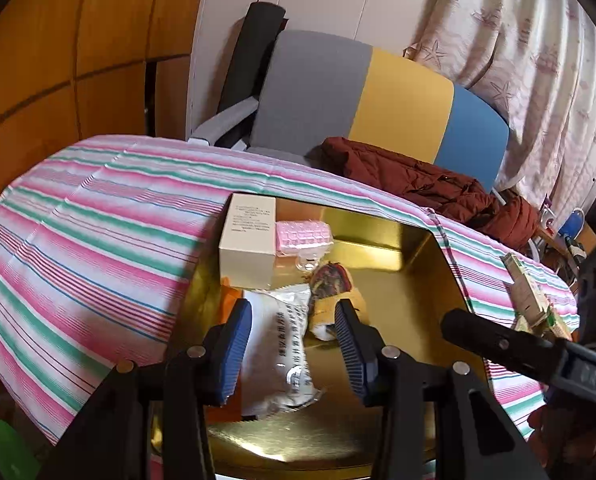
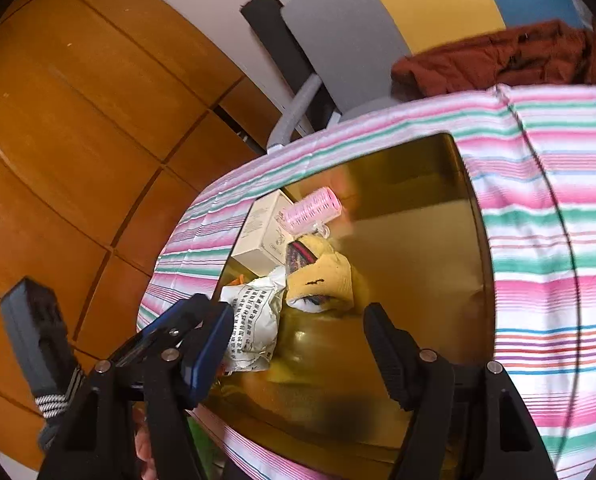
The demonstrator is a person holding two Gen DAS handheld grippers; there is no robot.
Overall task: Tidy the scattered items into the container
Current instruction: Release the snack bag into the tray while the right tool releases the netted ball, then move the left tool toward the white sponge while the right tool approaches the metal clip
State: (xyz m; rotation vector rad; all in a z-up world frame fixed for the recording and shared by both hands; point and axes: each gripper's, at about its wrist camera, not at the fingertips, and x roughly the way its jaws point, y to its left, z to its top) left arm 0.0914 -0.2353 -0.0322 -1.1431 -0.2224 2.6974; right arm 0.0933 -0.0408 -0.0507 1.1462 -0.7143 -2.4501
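A gold tray [image 1: 402,276] sits on the striped tablecloth [image 1: 78,240]. In its left part lie a cream box [image 1: 248,240], a pink hair roller [image 1: 304,236], a yellow cloth item [image 1: 334,292] and a white printed packet [image 1: 282,340]. My left gripper [image 1: 294,352] hovers low over the tray and is open. The packet lies between its blue pads, and neither pad presses on it. My right gripper [image 2: 298,340] is open and empty above the tray [image 2: 418,260], just short of the yellow cloth item [image 2: 330,276] and the packet [image 2: 254,320]. A green-and-beige carton [image 1: 534,300] lies on the cloth to the right of the tray.
A chair with a grey, yellow and blue back [image 1: 378,100] stands behind the table, with a dark red jacket [image 1: 410,176] on its seat. Wooden cabinet doors [image 1: 58,60] fill the left and a patterned curtain [image 1: 538,40] hangs at the right. The tray's right half is bare metal.
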